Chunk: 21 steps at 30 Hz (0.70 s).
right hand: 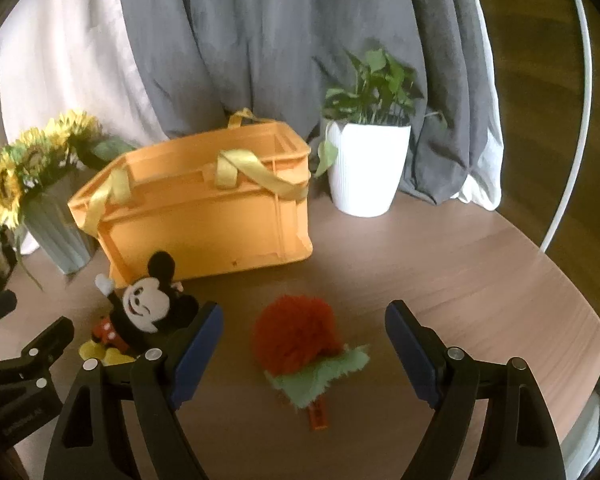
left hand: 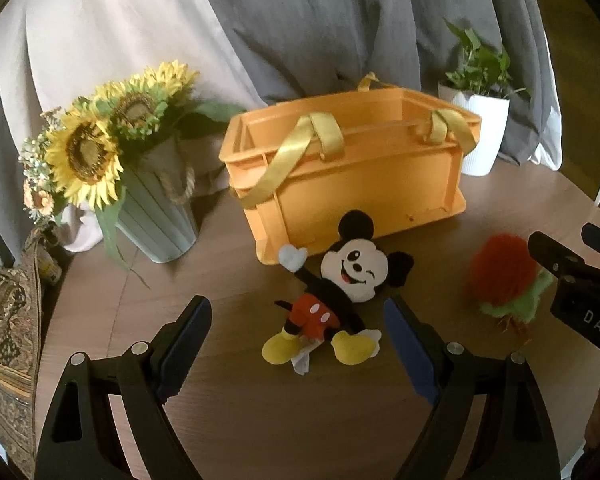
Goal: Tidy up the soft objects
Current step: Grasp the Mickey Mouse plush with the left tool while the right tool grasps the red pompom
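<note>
Grey curtains back a round wooden table (right hand: pixel 440 264) where two soft toys wait before an orange crate (left hand: pixel 352 184)
Both grippers, left (left hand: pixel 298 344) and right (right hand: pixel 304 354), hang with jaws spread and empty over the Mickey Mouse plush (left hand: pixel 332 292) and red pom-pom toy (right hand: pixel 296 334); yellow straps (left hand: pixel 284 168) draped over the rim could snag a drop; nothing shows inside the crate, though its floor is hidden

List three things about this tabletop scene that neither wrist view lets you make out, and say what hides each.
1. Inside of the orange crate: both views look at its near wall, which hides the floor.
2. Print on the orange tag under the red and green plush: right wrist view, too small and blurred.
3. Mouse plush: right wrist view, its legs are partly hidden behind the right gripper's arm.
</note>
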### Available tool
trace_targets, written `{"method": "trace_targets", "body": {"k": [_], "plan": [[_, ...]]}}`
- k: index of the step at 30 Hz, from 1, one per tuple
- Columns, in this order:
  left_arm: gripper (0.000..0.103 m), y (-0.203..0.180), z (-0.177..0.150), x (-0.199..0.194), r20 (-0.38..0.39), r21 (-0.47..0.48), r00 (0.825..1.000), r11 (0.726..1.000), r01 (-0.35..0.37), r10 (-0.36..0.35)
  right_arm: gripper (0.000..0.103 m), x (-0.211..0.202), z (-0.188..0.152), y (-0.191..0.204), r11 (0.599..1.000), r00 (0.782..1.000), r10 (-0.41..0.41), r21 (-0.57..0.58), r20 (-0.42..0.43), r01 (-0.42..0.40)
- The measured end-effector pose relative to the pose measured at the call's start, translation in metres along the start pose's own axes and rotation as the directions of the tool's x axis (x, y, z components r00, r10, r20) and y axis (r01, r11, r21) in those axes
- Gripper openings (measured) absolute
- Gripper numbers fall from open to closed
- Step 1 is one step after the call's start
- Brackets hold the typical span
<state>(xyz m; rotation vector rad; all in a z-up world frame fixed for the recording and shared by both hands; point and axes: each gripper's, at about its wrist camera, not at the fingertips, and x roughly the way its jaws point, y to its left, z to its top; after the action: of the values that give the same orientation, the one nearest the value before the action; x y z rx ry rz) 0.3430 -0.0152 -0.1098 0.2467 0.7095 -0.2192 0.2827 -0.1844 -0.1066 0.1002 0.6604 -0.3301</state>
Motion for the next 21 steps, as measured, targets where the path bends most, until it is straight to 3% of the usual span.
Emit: {"method": "trace_targets", "body": {"k": [8, 21], "plan": [[0.088, -0.005, -0.002, 0.026, -0.033, 0.035, 0.999, 0.999, 0.0, 0.001, 0.084, 0.028, -0.009, 0.001, 1.0, 0.998, -0.007, 0.0, -0.063, 0.007], [0.088, -0.008, -0.009, 0.083, -0.136, 0.024, 0.989, 0.997, 0.068, -0.064, 0.084, 0.065, -0.018, 0.01, 1.0, 0.99, -0.027, -0.014, -0.135, 0.025]]}}
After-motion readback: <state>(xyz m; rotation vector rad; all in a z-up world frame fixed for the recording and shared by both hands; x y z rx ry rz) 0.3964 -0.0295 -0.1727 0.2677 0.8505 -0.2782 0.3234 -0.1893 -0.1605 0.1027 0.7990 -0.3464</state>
